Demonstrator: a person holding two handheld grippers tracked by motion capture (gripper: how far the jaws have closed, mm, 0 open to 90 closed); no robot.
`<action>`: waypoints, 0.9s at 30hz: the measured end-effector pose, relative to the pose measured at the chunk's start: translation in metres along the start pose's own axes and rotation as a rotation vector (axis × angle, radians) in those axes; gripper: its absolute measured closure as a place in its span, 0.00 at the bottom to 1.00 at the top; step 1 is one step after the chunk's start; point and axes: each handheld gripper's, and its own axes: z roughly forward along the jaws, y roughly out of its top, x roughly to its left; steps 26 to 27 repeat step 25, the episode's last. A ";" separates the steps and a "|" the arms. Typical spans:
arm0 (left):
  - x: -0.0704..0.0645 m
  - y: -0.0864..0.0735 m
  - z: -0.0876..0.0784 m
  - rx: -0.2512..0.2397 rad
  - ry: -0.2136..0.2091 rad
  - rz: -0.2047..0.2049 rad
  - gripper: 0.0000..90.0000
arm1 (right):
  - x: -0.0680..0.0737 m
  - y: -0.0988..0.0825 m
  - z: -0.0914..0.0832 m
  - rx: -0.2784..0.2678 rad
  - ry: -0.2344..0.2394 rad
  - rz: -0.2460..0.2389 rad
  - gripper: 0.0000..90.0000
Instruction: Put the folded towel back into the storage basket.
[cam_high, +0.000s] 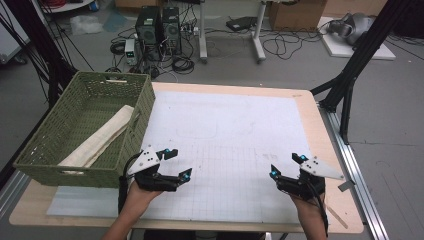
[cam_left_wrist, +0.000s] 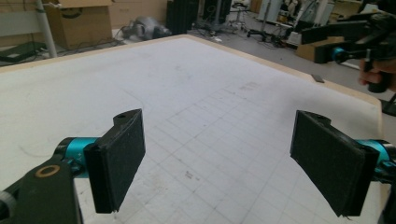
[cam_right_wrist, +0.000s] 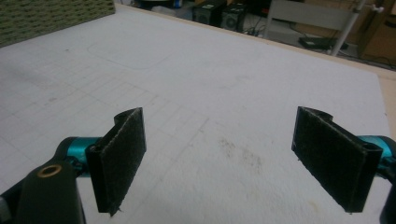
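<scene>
While both my grippers hover low at the near edge of the bench (cam_high: 310, 107), neither has anything between its jaws. My left gripper (cam_high: 179, 164) sits at about seven o'clock on the white gridded mat (cam_high: 230, 135), jaws spread wide with only bare mat between the black pads (cam_left_wrist: 116, 163). My right gripper (cam_high: 286, 166) mirrors it at about five o'clock, jaws likewise released and empty, the pads (cam_right_wrist: 119, 158) framing a faint smudge on the mat.

Farther off, at about ten o'clock, the green woven basket (cam_high: 142, 107) stands on the left end of the bench, overhanging its edge somewhat. Inside lies a single cream rolled cloth (cam_high: 100, 137), long and pale, running slantwise from the near left corner toward the far right wall, one end leaning up against that wall. I see nothing else in the basket.

My reading is that the work is at a resting point: the roll is in the basket, the mat carries nothing loose, and my grippers are well apart from both basket and roll. Whether the roll is due to come out, I cannot tell from here.
</scene>
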 end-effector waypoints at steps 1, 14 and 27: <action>0.001 -0.002 0.000 0.001 0.007 -0.002 0.20 | 0.000 -0.003 -0.001 0.007 0.001 0.010 0.18; 0.003 -0.011 -0.002 0.021 0.051 -0.013 0.20 | 0.001 -0.010 0.004 0.033 0.003 -0.001 0.18; 0.006 -0.014 -0.001 0.030 0.054 -0.029 0.20 | 0.000 -0.009 0.006 0.039 0.015 0.003 0.18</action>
